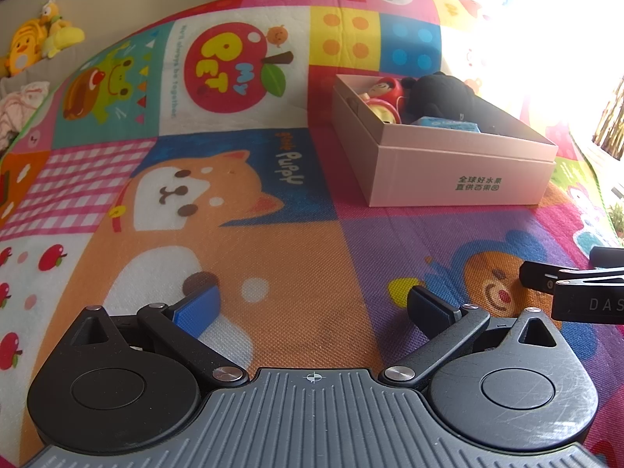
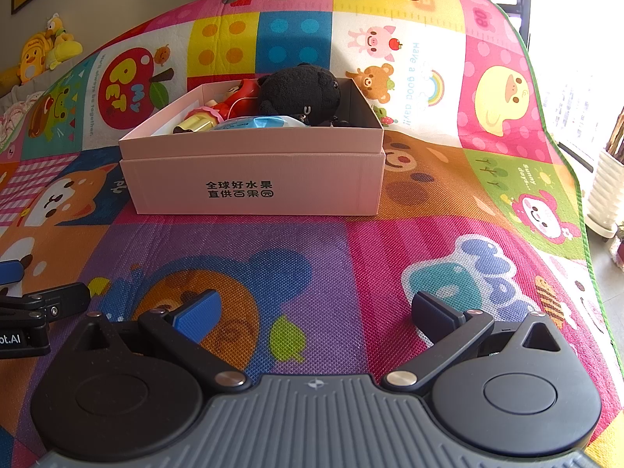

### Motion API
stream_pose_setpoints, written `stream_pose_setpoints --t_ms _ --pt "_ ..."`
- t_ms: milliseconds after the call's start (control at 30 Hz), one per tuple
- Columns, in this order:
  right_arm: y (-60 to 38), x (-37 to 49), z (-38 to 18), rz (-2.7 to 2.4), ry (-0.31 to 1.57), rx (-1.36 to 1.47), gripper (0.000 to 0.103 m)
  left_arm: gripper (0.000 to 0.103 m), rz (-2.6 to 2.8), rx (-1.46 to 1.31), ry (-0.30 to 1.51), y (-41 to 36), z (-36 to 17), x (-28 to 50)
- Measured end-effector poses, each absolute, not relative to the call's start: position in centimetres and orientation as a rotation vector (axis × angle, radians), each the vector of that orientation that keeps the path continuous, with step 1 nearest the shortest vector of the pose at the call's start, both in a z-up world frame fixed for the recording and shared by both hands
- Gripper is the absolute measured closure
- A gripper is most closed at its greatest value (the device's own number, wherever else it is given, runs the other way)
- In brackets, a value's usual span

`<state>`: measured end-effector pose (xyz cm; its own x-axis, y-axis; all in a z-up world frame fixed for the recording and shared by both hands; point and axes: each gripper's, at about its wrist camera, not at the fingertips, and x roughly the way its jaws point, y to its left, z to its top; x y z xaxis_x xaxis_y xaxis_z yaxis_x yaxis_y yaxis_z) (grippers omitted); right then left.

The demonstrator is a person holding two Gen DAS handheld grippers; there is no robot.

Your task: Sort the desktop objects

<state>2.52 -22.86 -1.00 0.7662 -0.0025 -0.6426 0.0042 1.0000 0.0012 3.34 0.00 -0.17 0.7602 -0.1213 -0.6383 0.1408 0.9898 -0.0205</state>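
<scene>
We are holding the left gripper (image 1: 314, 308) low over the play mat (image 1: 296, 273), and its two fingers are standing wide apart with nothing between them. The right gripper (image 2: 316, 312) is also spread wide and is gripping nothing; below it the mat (image 2: 312, 257) is showing an orange bear face on a purple square. The two tools are sitting side by side: in the left wrist view, part of the right gripper is showing at about 3 o'clock, and in the right wrist view, part of the left gripper is showing at about 9 o'clock.

The pink cardboard box (image 2: 253, 179) is resting on the mat, well apart from both grippers, at about 12 o'clock in the right wrist view and at about 1 o'clock in the left wrist view (image 1: 460, 171). It is open on top, and black Chinese characters are printed on its near wall. Inside, we are seeing a black plush toy (image 2: 298, 91) at the far side, a red figure (image 2: 243, 91) beside it, a gold-coloured object (image 2: 193, 124) near the front left, and a light blue packet (image 2: 259, 123) lying near the front wall.

At about 10 o'clock, yellow plush toys (image 1: 35, 39) are sitting against the wall beyond the mat.
</scene>
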Motion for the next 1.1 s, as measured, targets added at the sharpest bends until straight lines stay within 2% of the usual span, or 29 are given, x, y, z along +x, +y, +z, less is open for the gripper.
stream_pose_setpoints --t_ms 1100 --pt "-22.86 2.51 -1.0 -0.004 0.698 0.003 0.0 0.0 -0.138 0.045 0.695 -0.24 -0.3 3.34"
